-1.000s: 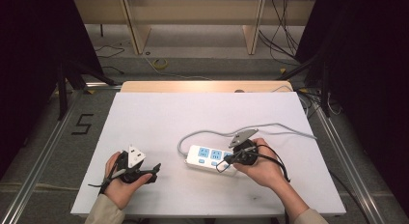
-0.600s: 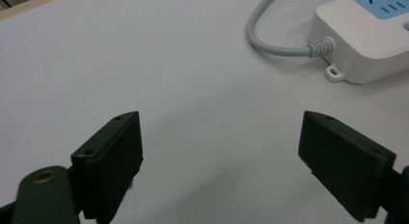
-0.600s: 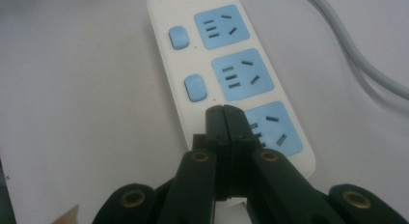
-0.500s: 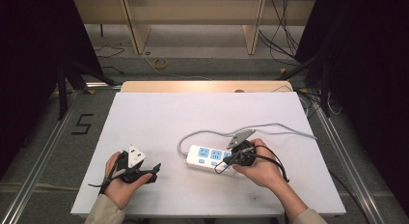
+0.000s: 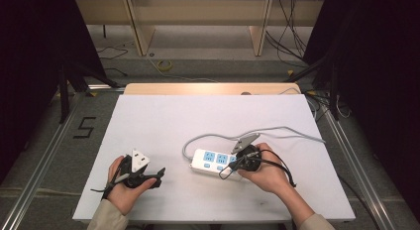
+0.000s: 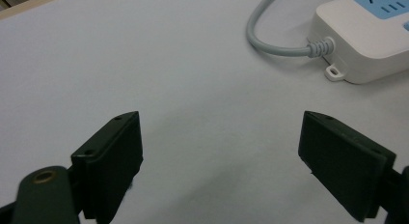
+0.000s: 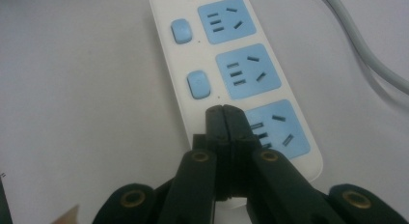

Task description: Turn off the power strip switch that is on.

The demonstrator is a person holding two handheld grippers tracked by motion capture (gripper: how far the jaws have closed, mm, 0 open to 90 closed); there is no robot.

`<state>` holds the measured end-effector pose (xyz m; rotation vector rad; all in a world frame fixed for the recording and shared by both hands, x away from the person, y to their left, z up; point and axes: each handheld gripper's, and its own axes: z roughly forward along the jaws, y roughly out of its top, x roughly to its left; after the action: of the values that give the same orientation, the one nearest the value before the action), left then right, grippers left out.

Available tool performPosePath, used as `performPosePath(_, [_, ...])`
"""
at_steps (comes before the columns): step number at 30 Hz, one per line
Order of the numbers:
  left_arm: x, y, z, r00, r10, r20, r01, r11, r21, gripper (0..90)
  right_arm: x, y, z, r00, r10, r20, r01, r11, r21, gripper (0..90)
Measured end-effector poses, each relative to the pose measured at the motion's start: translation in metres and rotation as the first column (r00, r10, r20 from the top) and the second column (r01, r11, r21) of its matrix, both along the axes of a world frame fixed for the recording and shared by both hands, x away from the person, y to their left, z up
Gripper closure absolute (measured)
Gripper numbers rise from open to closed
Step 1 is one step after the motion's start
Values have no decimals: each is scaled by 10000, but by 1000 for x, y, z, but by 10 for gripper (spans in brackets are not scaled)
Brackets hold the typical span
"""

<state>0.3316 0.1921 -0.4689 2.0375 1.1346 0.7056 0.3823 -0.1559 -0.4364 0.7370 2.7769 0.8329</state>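
Note:
A white power strip (image 5: 212, 161) with three blue sockets lies front and centre on the white table (image 5: 198, 121), and its grey cable (image 5: 267, 132) loops away to the right. My right gripper (image 5: 233, 165) is shut, its joined tips (image 7: 225, 119) down on the near end of the power strip (image 7: 231, 64), just left of the third socket. Two blue rocker switches (image 7: 198, 84) show beyond the tips. My left gripper (image 5: 157, 174) rests at the front left with its jaws wide apart (image 6: 219, 151) and nothing between them. The power strip (image 6: 366, 45) lies ahead of it to the right.
The grey cable (image 6: 275, 38) curves off the strip's end, and in the right gripper view the cable (image 7: 366, 50) runs past on the right. A wooden strip (image 5: 208, 88) borders the table's far edge. Cables lie on the floor (image 5: 163, 66) beyond.

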Motion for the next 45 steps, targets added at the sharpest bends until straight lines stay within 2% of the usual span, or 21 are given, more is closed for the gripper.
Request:
performPosePath(23, [0, 0, 0, 10000, 9, 3, -9, 10000, -24, 154, 2, 3, -5, 9999, 40, -114, -45, 9992, -406, 900])
performPosePath(45, [0, -1, -1, 10000, 3, -10, -3, 10000, -14, 154, 3, 3, -7, 9999, 90, -113, -94, 9991, -423, 900])
